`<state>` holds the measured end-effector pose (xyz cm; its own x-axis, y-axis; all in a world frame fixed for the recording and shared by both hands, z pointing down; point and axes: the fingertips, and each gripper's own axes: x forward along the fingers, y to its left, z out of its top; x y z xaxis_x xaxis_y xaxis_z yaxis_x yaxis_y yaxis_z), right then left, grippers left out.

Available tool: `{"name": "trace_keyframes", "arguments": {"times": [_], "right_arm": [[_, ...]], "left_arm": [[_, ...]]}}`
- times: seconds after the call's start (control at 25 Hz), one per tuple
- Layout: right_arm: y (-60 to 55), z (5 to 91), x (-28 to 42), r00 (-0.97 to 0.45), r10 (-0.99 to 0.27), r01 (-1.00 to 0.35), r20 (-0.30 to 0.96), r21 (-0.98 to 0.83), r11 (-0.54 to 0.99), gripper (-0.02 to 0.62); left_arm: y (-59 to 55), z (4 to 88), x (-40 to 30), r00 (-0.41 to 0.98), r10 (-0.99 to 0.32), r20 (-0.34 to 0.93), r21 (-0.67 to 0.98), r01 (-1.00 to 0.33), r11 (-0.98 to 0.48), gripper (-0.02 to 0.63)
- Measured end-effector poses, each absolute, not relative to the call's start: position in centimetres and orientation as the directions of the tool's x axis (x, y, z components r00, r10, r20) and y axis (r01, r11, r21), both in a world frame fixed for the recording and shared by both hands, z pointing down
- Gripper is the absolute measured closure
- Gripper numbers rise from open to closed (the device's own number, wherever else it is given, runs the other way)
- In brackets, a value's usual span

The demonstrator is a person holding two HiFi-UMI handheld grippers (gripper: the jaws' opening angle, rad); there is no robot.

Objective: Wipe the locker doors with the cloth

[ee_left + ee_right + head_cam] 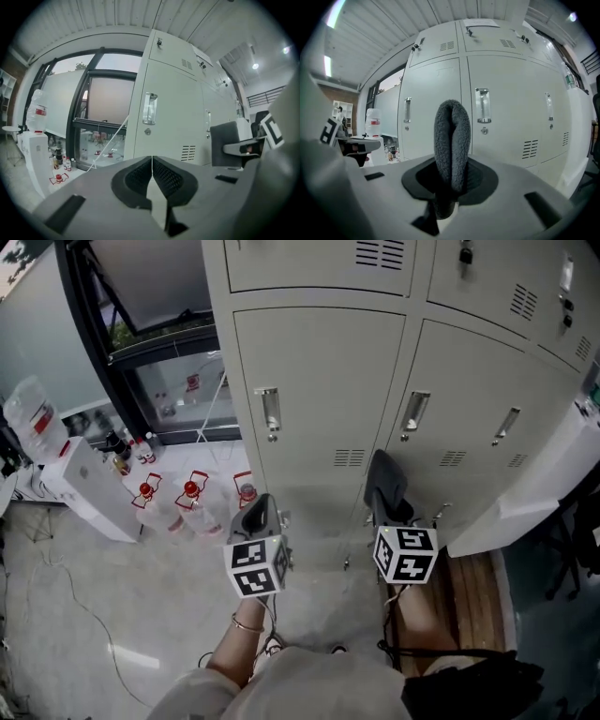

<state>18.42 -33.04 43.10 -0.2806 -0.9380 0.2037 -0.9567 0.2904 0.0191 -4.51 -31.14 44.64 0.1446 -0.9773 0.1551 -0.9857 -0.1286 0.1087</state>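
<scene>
Right gripper (451, 183) clamped on cloth (452, 136); left gripper (151, 171) closed, empty.
Folded grey cloth stands upright at frame centre between the 2 jaws, in front of the locker doors (511, 93).

We see plastic bottles (190, 491) standing on the floor (94, 615), between a white cabinet (86, 488) and the window (178, 381).

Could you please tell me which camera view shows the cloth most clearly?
The right gripper view: the grey cloth stands folded, clamped in the jaws of the right gripper, its texture plain. The head view shows only a dark shape; the left gripper view, a dark slab.
</scene>
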Motion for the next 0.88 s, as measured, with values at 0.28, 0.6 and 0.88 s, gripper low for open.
{"name": "trace_keyframes", "arguments": {"times": [0.28,0.6,0.88], "right_arm": [[-33.7,41.0,13.8,-0.361,-0.903,-0.883,0.232,0.226,0.411,0.525],[-34.6,33.3,9.2,-0.372,-0.911,-0.699,0.178,0.592,0.401,0.525],[-35.4,28.0,6.5,-0.368,-0.923,-0.555,0.110,0.771,0.313,0.525]], "left_arm": [[-31.6,43.6,-6.5,0.142,-0.979,0.149,0.082,-0.988,-0.131,0.595],[-32.4,40.5,-8.4,0.167,-0.979,0.118,0.086,-0.984,-0.157,0.595],[-33.0,36.3,-9.2,0.187,-0.980,0.063,0.062,-0.981,-0.183,0.595]]}}
